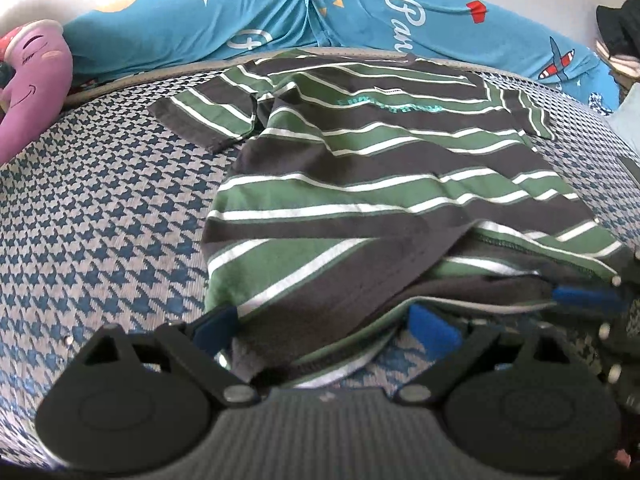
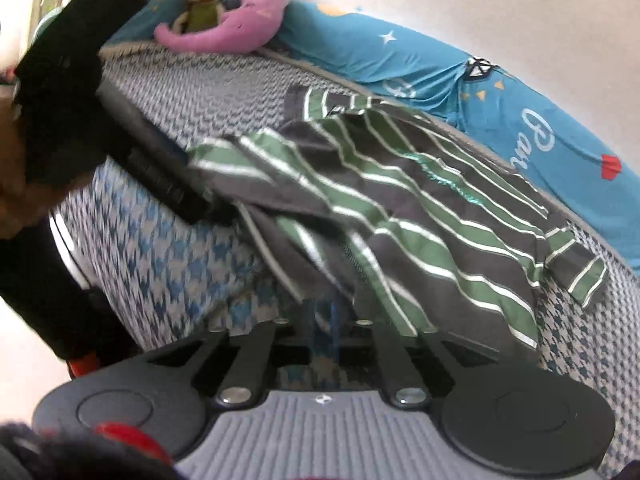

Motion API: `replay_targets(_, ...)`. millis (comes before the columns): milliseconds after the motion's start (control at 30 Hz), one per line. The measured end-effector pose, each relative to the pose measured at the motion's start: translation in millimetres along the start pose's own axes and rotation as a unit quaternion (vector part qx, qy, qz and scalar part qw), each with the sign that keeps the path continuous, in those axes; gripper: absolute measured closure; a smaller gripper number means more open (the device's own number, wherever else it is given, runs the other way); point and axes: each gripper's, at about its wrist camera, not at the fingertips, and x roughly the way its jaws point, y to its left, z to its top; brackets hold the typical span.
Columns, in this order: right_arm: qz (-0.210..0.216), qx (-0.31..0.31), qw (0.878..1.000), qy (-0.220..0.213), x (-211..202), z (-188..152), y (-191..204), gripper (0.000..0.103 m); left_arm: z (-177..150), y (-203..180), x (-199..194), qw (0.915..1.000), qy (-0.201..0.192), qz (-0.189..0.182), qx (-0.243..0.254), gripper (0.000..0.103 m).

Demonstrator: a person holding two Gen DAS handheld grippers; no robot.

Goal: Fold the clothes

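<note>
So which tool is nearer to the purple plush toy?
Left, I judge. The left tool sits at the striped shirt's hem nearer the purple plush toy; the right tool pinches the hem's other end, farther away.

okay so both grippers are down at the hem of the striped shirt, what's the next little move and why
Probably close the left gripper on the hem. Its jaws stand open with the striped shirt edge between them, while the right gripper looks shut on the hem, fabric already lifted. With both corners held, the hem could go up toward the collar.
</note>
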Motion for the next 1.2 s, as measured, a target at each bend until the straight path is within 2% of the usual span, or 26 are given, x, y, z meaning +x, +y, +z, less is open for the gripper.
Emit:
replay_targets(100, -0.011, -0.023, 1.0, 0.006, 2.4, -4.5, 5.1, 0.078, 2.2, 0.1, 2.2, 1.0, 0.0, 0.002, -0.005, 0.007)
replay_targets(233, -0.036, -0.031, 0.999, 0.001, 6.4, -6.7, 4.8, 0.078, 5.3, 2.5, 5.2, 0.9998, 0.002, 0.001, -0.02, 0.007)
replay_targets(267, -0.041, -0.024, 0.999, 0.002, 7.2, -6.3, 2.5, 0.081, 6.1, 3.6, 5.7, 0.9997, 0.002, 0.0, -0.025, 0.007)
replay_targets(300, -0.045, -0.016, 0.999, 0.002, 7.8, -5.8, 0.0, 0.094, 7.1, 4.8, 6.2, 0.9996, 0.002, -0.001, -0.03, 0.007)
replay_targets(333, -0.052, -0.01, 0.999, 0.001, 8.2, -5.3, -2.5, 0.099, 8.1, 5.8, 6.5, 0.9994, 0.002, -0.002, -0.034, 0.007)
replay_targets(500, -0.048, 0.041, 0.998, -0.017, 4.3, 2.8, -21.5, 0.102, 14.1, 11.0, 10.4, 0.9985, 0.001, -0.006, -0.053, 0.007)
replay_targets(700, -0.008, 0.107, 0.994, -0.012, 13.4, 20.2, -54.7, 0.101, 23.8, 13.8, 18.9, 0.9976, 0.0, -0.004, -0.069, 0.007)
replay_targets(800, 0.029, 0.14, 0.989, 0.027, 34.0, 28.3, -74.2, 0.101, 25.9, 15.0, 19.7, 0.9969, -0.004, -0.005, -0.078, 0.007)
replay_targets(900, 0.068, 0.19, 0.978, 0.055, 52.9, 29.8, -96.6, 0.101, 26.3, 16.6, 13.3, 0.9959, -0.016, -0.02, -0.087, 0.007)
replay_targets(1000, 0.104, 0.254, 0.959, 0.067, 65.5, 28.9, -122.1, 0.101, 24.4, 13.0, 3.9, 0.9959, -0.034, -0.045, -0.071, 0.007)
replay_targets(1100, 0.111, 0.27, 0.954, 0.071, 73.3, 28.5, -130.9, 0.101, 22.5, 3.9, 5.8, 0.9979, -0.035, -0.039, -0.038, 0.006)
replay_targets(1200, 0.096, 0.246, 0.963, 0.061, 71.3, 31.2, -124.7, 0.101, 21.3, 1.9, 19.4, 0.999, -0.017, -0.019, -0.036, 0.007)
